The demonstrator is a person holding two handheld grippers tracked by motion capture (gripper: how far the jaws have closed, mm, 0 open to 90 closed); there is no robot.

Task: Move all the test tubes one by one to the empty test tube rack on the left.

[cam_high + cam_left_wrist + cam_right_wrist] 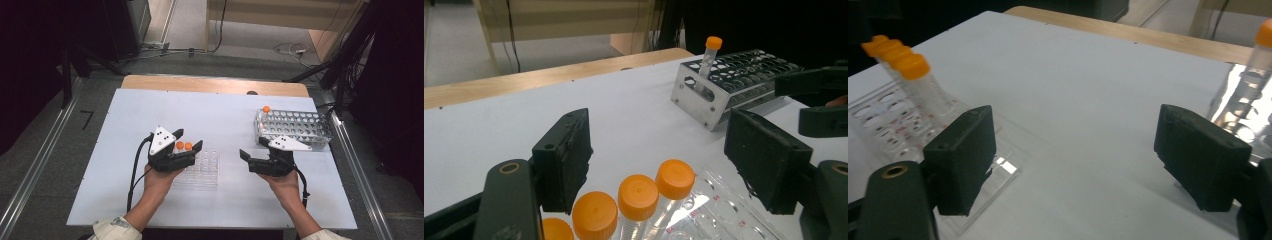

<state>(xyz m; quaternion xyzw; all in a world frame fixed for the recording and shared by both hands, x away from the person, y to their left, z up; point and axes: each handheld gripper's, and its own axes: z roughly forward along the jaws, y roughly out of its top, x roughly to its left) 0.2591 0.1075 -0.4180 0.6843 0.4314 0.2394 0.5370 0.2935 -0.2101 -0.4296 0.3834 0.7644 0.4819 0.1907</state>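
My left gripper (pixel 188 140) stands apart over the orange-capped tubes (pixel 638 196) in the clear rack (pixel 202 170); my right gripper (pixel 254 148) stands apart, empty.

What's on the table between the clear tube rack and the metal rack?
Only the right gripper hovers there, seen in the high view; beneath it, bare white table separates the clear rack from the metal rack.

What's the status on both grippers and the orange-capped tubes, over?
Left gripper open, jaws over the orange-capped tubes in the clear rack, none gripped. Right gripper open, empty. One tube upright in the metal rack. Nothing in the way.
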